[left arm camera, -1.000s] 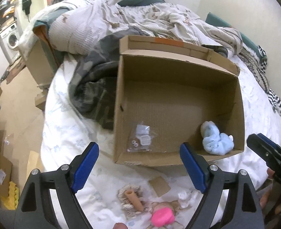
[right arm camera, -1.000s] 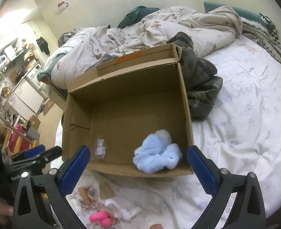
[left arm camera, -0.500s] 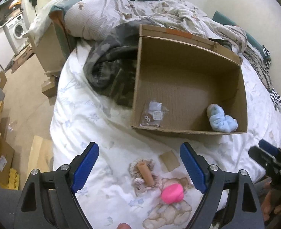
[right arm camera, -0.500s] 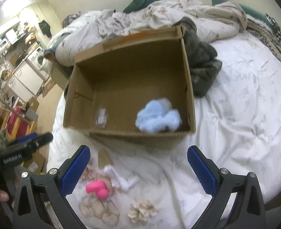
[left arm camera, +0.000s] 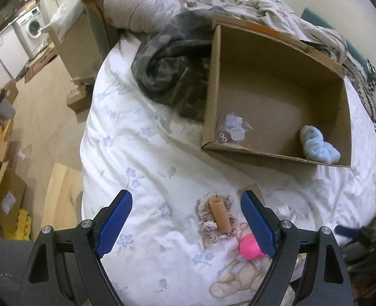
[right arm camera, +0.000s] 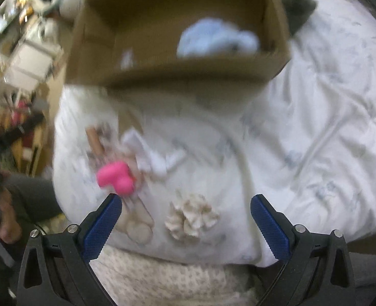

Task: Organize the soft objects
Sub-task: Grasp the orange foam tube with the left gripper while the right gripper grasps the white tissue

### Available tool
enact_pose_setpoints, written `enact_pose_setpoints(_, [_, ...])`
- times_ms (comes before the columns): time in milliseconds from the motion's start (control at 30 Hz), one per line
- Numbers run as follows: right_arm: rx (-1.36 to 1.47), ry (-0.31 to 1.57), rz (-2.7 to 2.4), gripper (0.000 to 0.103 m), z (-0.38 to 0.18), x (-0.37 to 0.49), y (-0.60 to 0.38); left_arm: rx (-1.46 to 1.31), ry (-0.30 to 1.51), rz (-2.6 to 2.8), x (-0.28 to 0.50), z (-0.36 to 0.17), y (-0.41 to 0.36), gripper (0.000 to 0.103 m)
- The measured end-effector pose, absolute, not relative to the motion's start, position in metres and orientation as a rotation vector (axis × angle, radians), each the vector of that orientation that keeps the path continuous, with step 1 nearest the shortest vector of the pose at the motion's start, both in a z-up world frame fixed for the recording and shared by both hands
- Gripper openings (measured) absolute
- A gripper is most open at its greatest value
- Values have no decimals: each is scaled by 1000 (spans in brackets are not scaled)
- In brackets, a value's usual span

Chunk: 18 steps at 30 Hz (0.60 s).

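Observation:
An open cardboard box (left arm camera: 277, 58) lies on the white bed, with a light blue fluffy cloth (left arm camera: 318, 149) in its near right corner; it shows blurred in the right wrist view (right arm camera: 217, 38). In front of the box lie a tan tube (left arm camera: 220, 215) on a lacy scrunchie, a pink soft toy (left arm camera: 249, 247) (right arm camera: 116, 177) and a cream scrunchie (right arm camera: 191, 219). My left gripper (left arm camera: 186, 219) is open and empty above the tan tube. My right gripper (right arm camera: 186, 220) is open and empty above the cream scrunchie.
A small plastic bag (left arm camera: 232, 128) lies in the box's near left corner. A dark camouflage blanket (left arm camera: 172, 66) lies left of the box. A crumpled white piece (right arm camera: 157, 158) and a cardboard scrap sit before the box. The bed edge drops to the floor at left.
Both grippers have pulled back from the box toward the bed's near edge. The small items in front of the box now sit between the fingers. Both stay open.

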State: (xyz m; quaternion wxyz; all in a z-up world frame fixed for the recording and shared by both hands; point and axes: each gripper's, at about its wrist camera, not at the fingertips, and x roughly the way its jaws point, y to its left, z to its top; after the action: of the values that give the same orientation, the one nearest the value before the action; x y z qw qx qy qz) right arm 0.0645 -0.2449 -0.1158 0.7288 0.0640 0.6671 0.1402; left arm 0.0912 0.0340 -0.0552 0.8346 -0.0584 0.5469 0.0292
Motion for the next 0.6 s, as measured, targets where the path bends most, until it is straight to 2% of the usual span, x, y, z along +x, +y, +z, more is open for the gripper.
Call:
enact_pose_setpoints(33, [106, 1492, 310, 103, -122, 64, -239, -134, 1163, 66, 92, -56, 36, 85])
enact_pose_setpoints(100, [64, 1542, 325, 89, -135, 63, -230, -149, 1173, 74, 94, -59, 40, 85])
enact_pose_setpoints(200, [-2, 1592, 336, 75, -151, 60, -219, -171, 1196, 90, 96, -64, 45, 85])
enact_pose_setpoints(267, [-71, 1582, 322, 44, -152, 57, -212, -187, 1212, 93, 97, -68, 48, 85])
enact_pose_setpoints(300, [-88, 1578, 318, 34, -152, 56, -211, -193, 1220, 95, 97, -70, 48, 85])
enact_pose_setpoints(333, [-88, 1573, 319, 32, -151, 56, -211, -201, 1230, 95, 98, -73, 49, 84])
enact_pose_setpoints(400, [-75, 1556, 331, 20, -147, 55, -211, -215, 1246, 81, 100, -78, 47, 80])
enact_pose_setpoints(467, [-51, 1513, 340, 20, -136, 56, -212, -224, 1266, 59, 102, -83, 42, 66])
enact_pose_setpoints(567, [23, 1419, 359, 20, -111, 59, -221, -248, 1311, 19, 106, -94, 32, 51])
enact_pose_setpoints(600, [45, 1389, 357, 20, -105, 60, -225, -257, 1326, 10, 107, -98, 28, 49])
